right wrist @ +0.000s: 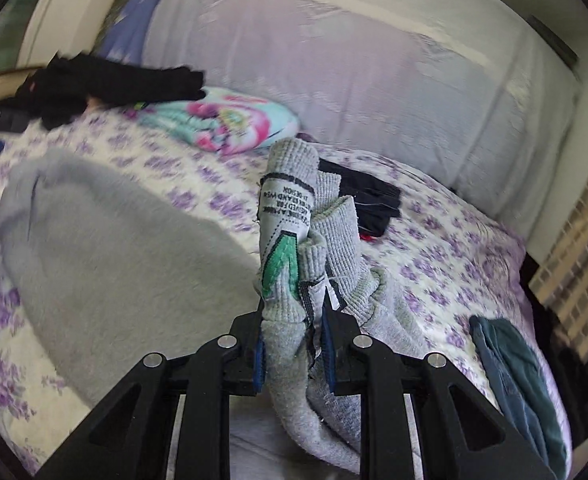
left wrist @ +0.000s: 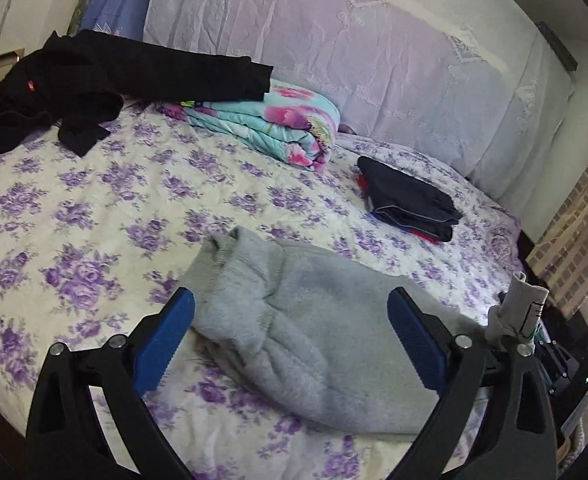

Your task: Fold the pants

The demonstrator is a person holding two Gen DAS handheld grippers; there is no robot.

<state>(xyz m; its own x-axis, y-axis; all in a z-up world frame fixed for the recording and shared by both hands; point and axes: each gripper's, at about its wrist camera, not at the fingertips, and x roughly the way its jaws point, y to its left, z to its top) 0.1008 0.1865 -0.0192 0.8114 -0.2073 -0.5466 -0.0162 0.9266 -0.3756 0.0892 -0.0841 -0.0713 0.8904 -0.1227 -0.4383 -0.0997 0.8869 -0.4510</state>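
Fleece pants, grey and soft, lie spread on the bed with its purple-flowered sheet, in front of the folded turquoise-and-pink floral blanket. The left gripper hovers over them with its blue-padded fingers wide apart, gripping nothing. The right gripper has its fingers pinched on the bunched ribbed cuffs of the pants, lifted off the sheet beside a folded stack of dark clothes, nearer than the blanket.

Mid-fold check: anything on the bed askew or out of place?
The grey pants lie bunched, fleecy inside showing, not flat. The right gripper pinches the cuffs; the left gripper is open. Black clothes sprawl unfolded.
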